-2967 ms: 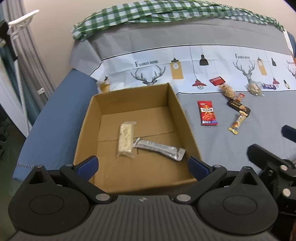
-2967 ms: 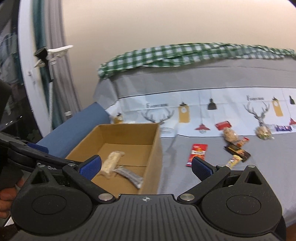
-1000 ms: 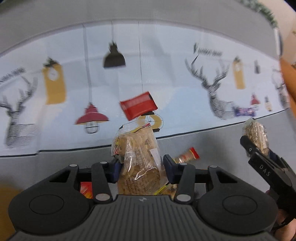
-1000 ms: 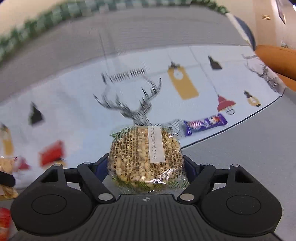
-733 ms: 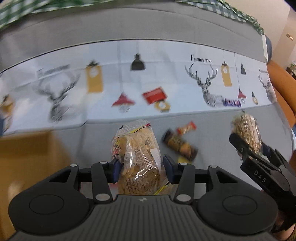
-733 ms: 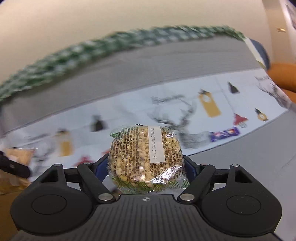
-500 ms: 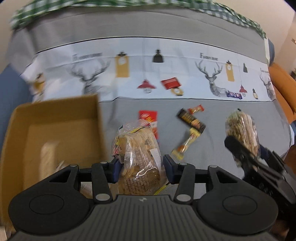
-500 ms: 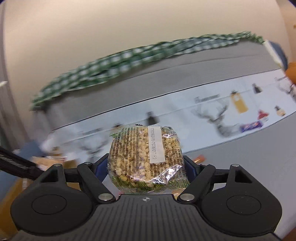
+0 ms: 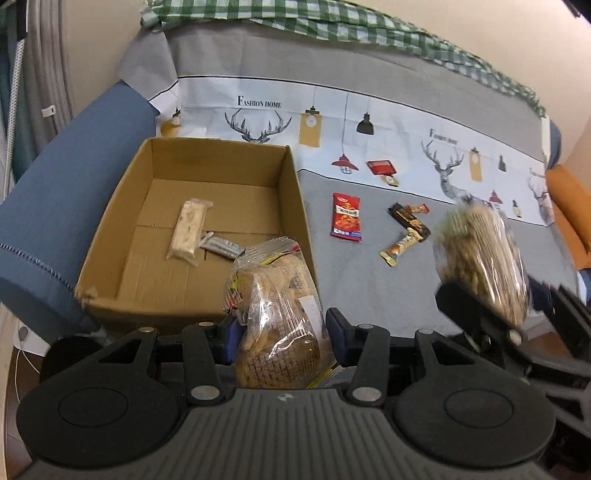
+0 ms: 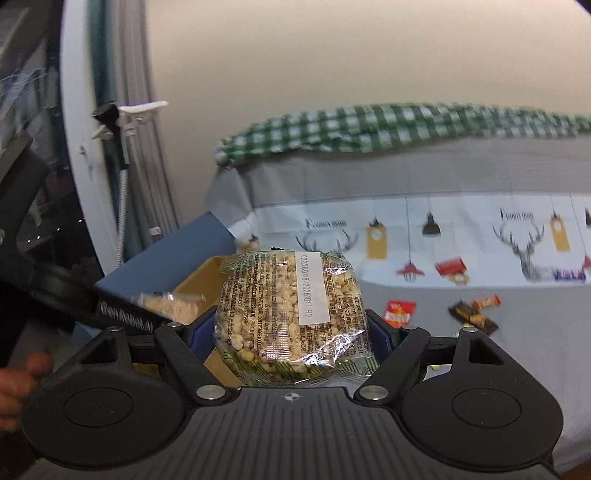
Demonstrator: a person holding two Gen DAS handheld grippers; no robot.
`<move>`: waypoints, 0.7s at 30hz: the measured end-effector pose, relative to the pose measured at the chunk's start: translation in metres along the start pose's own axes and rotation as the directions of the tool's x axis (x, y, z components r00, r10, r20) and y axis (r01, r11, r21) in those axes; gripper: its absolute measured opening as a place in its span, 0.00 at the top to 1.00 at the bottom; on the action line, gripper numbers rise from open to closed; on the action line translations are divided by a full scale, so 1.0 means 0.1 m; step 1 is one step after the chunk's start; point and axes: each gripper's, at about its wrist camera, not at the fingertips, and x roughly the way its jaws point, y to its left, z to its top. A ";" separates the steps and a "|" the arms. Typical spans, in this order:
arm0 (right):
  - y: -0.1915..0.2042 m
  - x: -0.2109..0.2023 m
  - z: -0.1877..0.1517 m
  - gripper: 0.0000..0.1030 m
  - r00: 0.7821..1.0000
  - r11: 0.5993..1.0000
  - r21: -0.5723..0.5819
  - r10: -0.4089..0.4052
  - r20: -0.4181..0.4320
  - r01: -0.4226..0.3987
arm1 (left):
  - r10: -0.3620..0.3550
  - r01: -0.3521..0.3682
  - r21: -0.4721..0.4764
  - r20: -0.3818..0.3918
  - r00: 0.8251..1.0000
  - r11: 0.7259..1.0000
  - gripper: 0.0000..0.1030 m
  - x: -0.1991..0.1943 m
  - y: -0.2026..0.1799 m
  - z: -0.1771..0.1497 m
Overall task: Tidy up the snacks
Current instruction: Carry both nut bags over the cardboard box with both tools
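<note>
My left gripper is shut on a clear bag of biscuits, held above the near right corner of the open cardboard box. The box holds a pale nougat bar and a silver wrapper. My right gripper is shut on a puffed-grain cake pack; that pack also shows in the left wrist view, to the right of the box. A red packet, a dark bar, a small orange sweet, a yellow bar and a red wrapper lie on the sofa.
The sofa wears a grey and white printed cover with a green checked cloth along its back. A blue armrest is left of the box. An orange cushion sits at the right edge. A purple bar lies far right.
Both grippers, open and empty three seconds ago, closed on their packs on the sofa. Since then they have pulled back and swung left, bringing the box back into view.
</note>
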 end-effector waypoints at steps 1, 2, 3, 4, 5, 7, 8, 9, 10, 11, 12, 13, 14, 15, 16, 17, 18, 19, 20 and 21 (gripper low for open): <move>0.06 -0.05 0.01 0.22 1.000 1.000 -0.013 0.001 0.009 -0.001 | -0.003 0.003 -0.006 0.005 1.000 1.000 0.50 -0.06 0.03 -0.03; 0.13 -0.10 0.01 0.22 1.000 1.000 -0.024 0.001 0.017 0.000 | -0.006 0.006 -0.015 0.013 1.000 1.000 0.50 -0.11 0.07 -0.06; 0.20 -0.14 0.00 0.22 1.000 0.999 -0.032 0.003 0.022 -0.002 | -0.005 0.006 -0.025 0.024 1.000 1.000 0.50 -0.16 0.10 -0.07; 0.26 -0.18 0.00 0.22 1.000 0.999 -0.040 0.004 0.028 -0.003 | -0.004 0.006 -0.033 0.037 0.999 0.999 0.50 -0.21 0.14 -0.10; 0.30 -0.22 0.00 0.22 0.999 0.999 -0.048 0.005 0.033 -0.003 | -0.002 0.004 -0.038 0.046 0.999 0.999 0.50 -0.24 0.16 -0.10; 0.39 -0.26 0.00 0.22 0.999 0.998 -0.064 0.005 0.042 -0.002 | 0.003 0.000 -0.044 0.064 0.998 0.999 0.50 -0.31 0.20 -0.12; 0.43 -0.29 0.01 0.22 0.999 0.997 -0.072 0.003 0.047 0.000 | 0.004 0.000 -0.049 0.071 0.997 0.999 0.50 -0.34 0.22 -0.13; 0.46 -0.31 0.01 0.22 0.999 0.997 -0.079 0.003 0.051 0.001 | 0.002 0.002 -0.053 0.076 0.997 0.999 0.50 -0.36 0.23 -0.14; 0.48 -0.33 0.02 0.22 0.999 0.996 -0.086 0.003 0.054 0.002 | 0.001 0.003 -0.056 0.079 0.997 0.998 0.50 -0.37 0.24 -0.14; 0.51 -0.35 0.03 0.22 0.998 0.995 -0.095 0.002 0.055 0.003 | 0.000 0.005 -0.060 0.082 0.997 0.998 0.50 -0.39 0.25 -0.16; 0.53 -0.35 0.02 0.22 0.999 0.995 -0.103 0.003 0.055 0.003 | -0.001 0.006 -0.063 0.083 0.997 0.998 0.50 -0.39 0.26 -0.16; 0.55 -0.34 0.02 0.22 0.999 0.994 -0.110 0.002 0.053 0.004 | 0.000 0.006 -0.066 0.085 0.996 0.998 0.50 -0.39 0.27 -0.17; 0.56 -0.34 0.03 0.22 0.999 0.993 -0.116 0.004 0.047 0.002 | 0.002 0.004 -0.069 0.087 0.996 0.998 0.50 -0.40 0.28 -0.18; 0.56 -0.31 0.03 0.22 0.999 0.993 -0.119 0.007 0.039 -0.002 | 0.004 0.003 -0.072 0.090 0.996 0.997 0.50 -0.41 0.29 -0.18; 0.58 -0.30 0.02 0.22 1.000 0.992 -0.123 0.010 0.030 -0.007 | 0.004 0.002 -0.073 0.090 0.996 0.997 0.50 -0.40 0.31 -0.18; 0.59 -0.29 0.02 0.22 1.000 0.992 -0.128 0.013 0.023 -0.010 | 0.007 -0.001 -0.074 0.090 0.996 0.997 0.50 -0.40 0.32 -0.18; 0.61 -0.28 0.02 0.22 1.000 0.991 -0.133 0.016 0.019 -0.014 | 0.010 -0.003 -0.075 0.091 0.996 0.997 0.50 -0.40 0.33 -0.18; 0.62 -0.27 0.03 0.22 1.000 0.991 -0.136 0.017 0.015 -0.014 | 0.012 -0.005 -0.074 0.090 0.996 0.997 0.50 -0.39 0.33 -0.18; 0.62 -0.26 0.03 0.22 1.000 0.990 -0.139 0.017 0.012 -0.016 | 0.014 -0.007 -0.074 0.089 0.996 0.997 0.50 -0.39 0.34 -0.17; 0.63 -0.24 0.03 0.22 1.000 0.990 -0.141 0.019 0.009 -0.018 | 0.014 -0.008 -0.075 0.088 0.996 0.997 0.50 -0.38 0.35 -0.18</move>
